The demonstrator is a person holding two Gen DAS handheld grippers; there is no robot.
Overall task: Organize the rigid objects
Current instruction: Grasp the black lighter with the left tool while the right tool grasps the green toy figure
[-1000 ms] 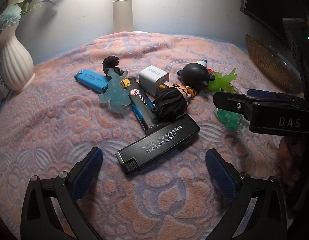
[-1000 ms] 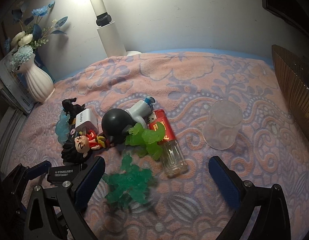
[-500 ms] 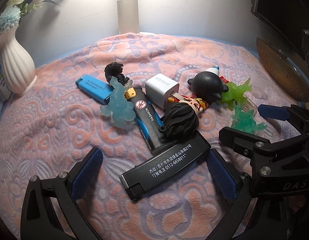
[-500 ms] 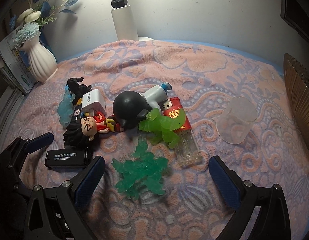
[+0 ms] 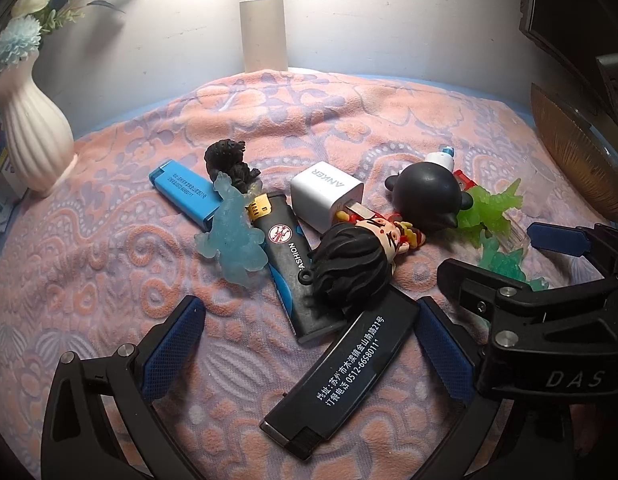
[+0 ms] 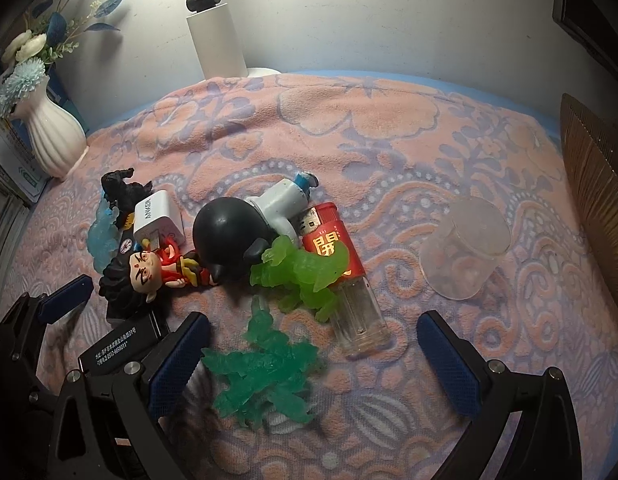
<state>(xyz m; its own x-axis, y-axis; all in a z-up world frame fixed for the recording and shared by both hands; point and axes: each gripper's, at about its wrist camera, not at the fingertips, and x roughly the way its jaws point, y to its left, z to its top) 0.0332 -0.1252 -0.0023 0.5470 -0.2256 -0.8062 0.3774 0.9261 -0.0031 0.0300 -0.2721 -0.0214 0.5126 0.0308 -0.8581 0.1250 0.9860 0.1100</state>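
Observation:
A black lighter with white print (image 5: 341, 376) lies on the cloth between the fingers of my open left gripper (image 5: 309, 348), touching neither pad. Behind it is a pile: a black-haired doll (image 5: 353, 264), a dark "FASHION" lighter (image 5: 289, 264), a pale blue figure (image 5: 233, 236), a blue lighter (image 5: 185, 194), a black dinosaur (image 5: 229, 160), a white charger (image 5: 325, 196) and a round black figure (image 5: 425, 196). My right gripper (image 6: 315, 364) is open around a dark green figure (image 6: 265, 372). A light green figure (image 6: 305, 272) lies over a red lighter (image 6: 333, 248).
A clear cup (image 6: 465, 248) lies on its side to the right. A white vase (image 5: 33, 136) stands at the far left, a lamp post (image 5: 265, 36) at the back wall, and a brown ribbed dish (image 5: 577, 160) at the right edge. The pink patterned cloth (image 5: 109, 280) covers the table.
My left gripper has moved forward, so the black printed lighter now lies between its fingers. The right gripper has dropped lower beside it, over the dark green figure.

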